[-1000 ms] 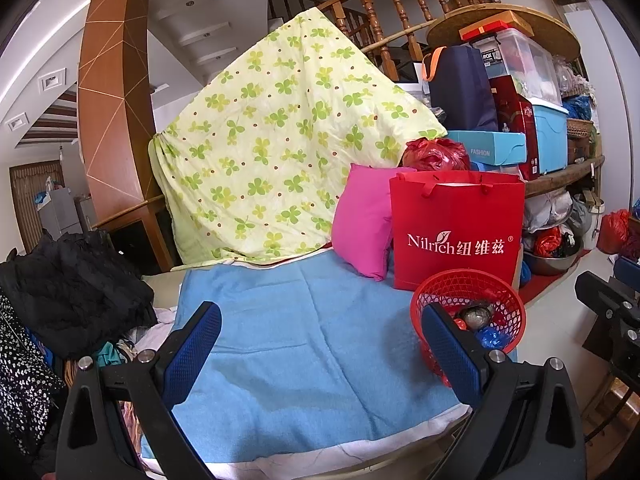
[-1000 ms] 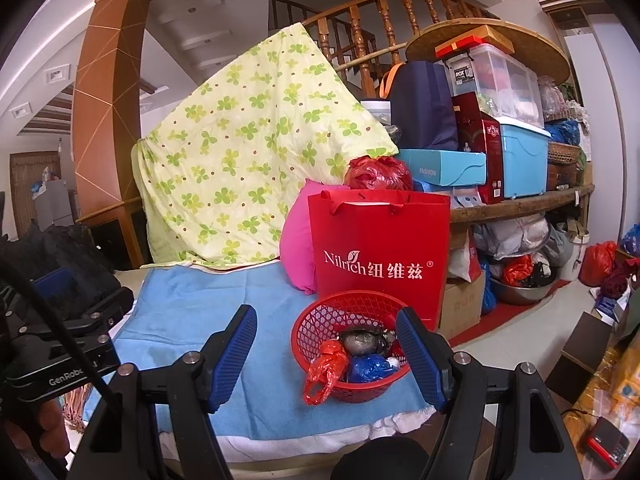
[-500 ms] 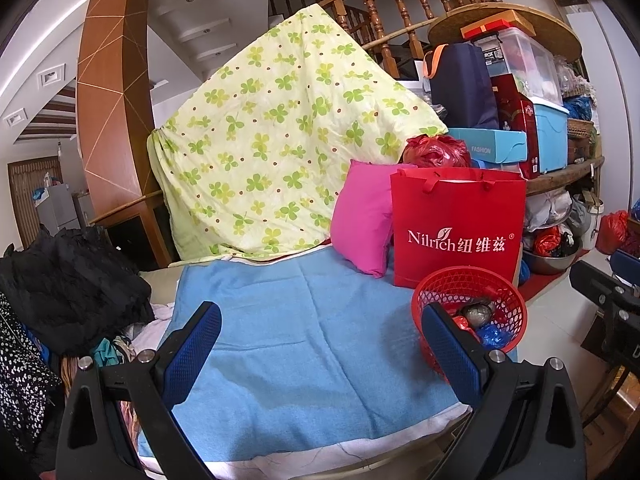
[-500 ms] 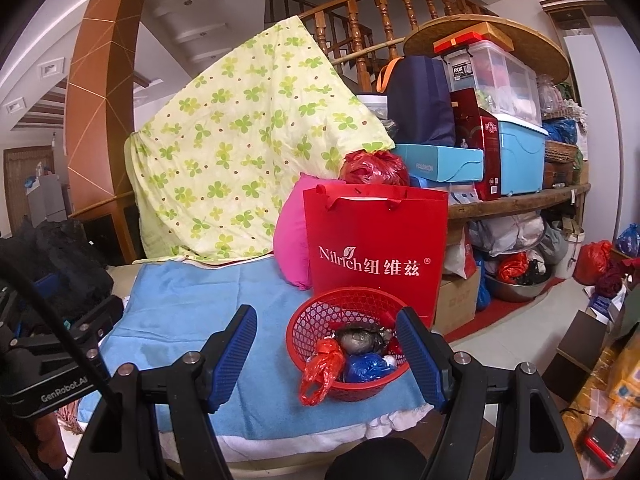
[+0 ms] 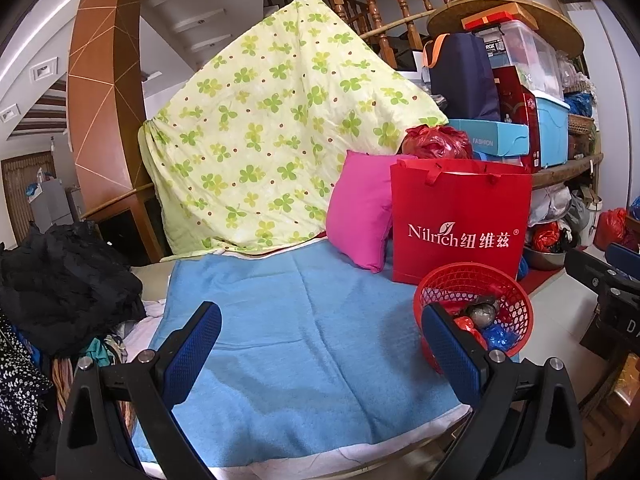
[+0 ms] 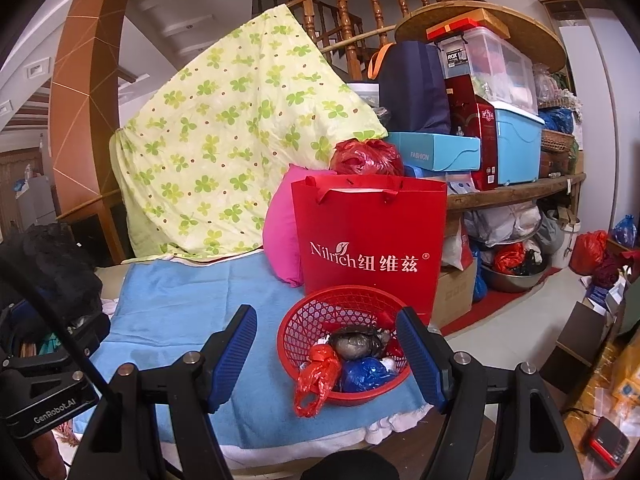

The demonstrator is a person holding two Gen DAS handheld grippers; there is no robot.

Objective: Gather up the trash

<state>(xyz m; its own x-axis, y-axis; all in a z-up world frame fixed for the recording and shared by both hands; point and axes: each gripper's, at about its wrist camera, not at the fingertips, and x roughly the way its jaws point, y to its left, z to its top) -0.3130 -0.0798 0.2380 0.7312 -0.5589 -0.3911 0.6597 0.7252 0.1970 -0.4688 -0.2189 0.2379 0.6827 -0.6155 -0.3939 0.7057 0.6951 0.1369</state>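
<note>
A red plastic mesh basket [image 6: 320, 312] sits at the right front of the blue towel [image 6: 180, 312]. It holds a red bag [image 6: 318, 376] hanging over its rim, a grey wad [image 6: 356, 344] and a blue wad [image 6: 366, 374]. The basket also shows in the left wrist view [image 5: 480, 280]. My right gripper [image 6: 326, 344] is open and empty, just in front of the basket. My left gripper [image 5: 320, 344] is open and empty over the bare towel [image 5: 280, 320], left of the basket.
A red paper bag [image 6: 372, 240] stands behind the basket, with a pink pillow [image 6: 280, 240] and a green-patterned quilt [image 6: 224, 140] beside it. Black clothes [image 5: 60, 280] are piled at the left. Cluttered shelves [image 6: 512, 192] stand at the right.
Both grippers have drifted slightly; the right view shifted a little rightward and closer to the basket. Both stay open and empty.
</note>
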